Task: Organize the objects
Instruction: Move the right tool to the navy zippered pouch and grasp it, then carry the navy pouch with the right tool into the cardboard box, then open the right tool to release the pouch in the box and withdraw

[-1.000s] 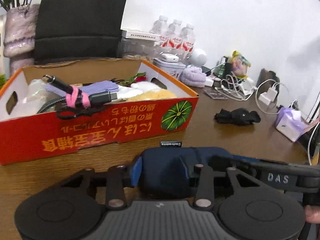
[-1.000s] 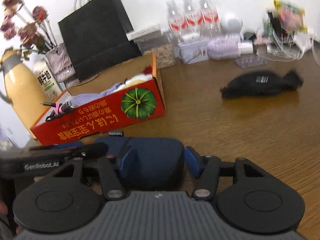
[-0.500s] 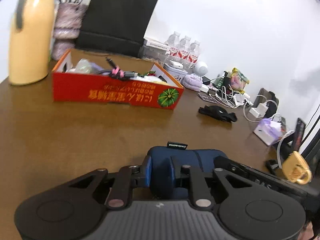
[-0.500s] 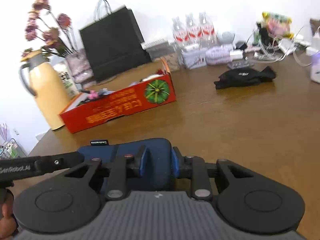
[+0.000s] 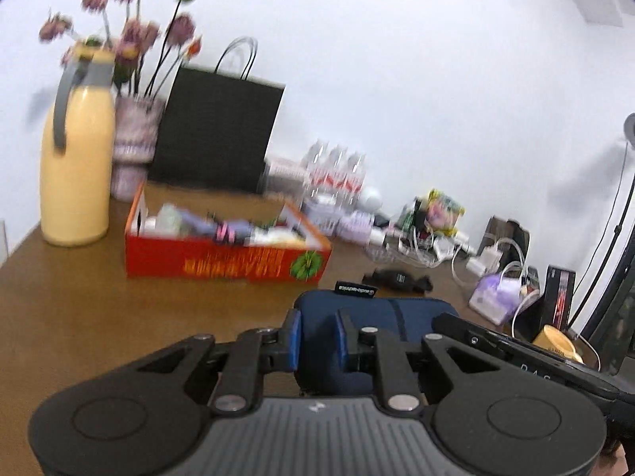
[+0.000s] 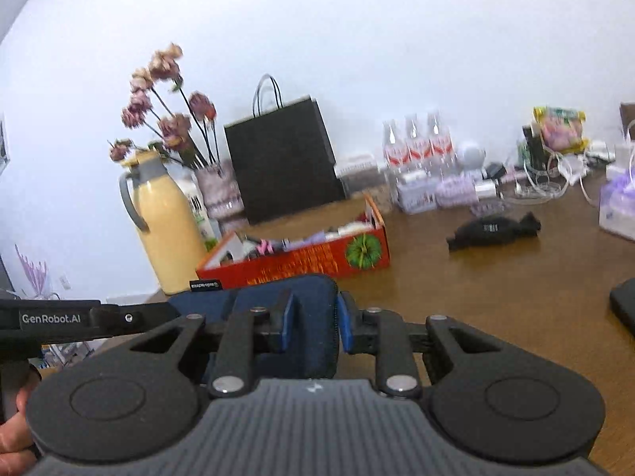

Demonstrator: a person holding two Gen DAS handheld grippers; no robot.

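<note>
Both the left gripper [image 5: 317,337] and right gripper [image 6: 313,327] clamp the navy case [image 5: 381,317] low in frame, sharing its bulk above the table [image 6: 496,297].

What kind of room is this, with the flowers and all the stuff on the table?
Probably a home or small office, not a kitchen. A wooden table against a white wall holds a vase of flowers, a yellow jug, water bottles and tangled chargers.

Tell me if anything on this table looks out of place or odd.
The red cardboard box stands with its printing upside down. A crumpled black pouch lies loose on the bare wooden table, apart from the clutter along the wall.
</note>
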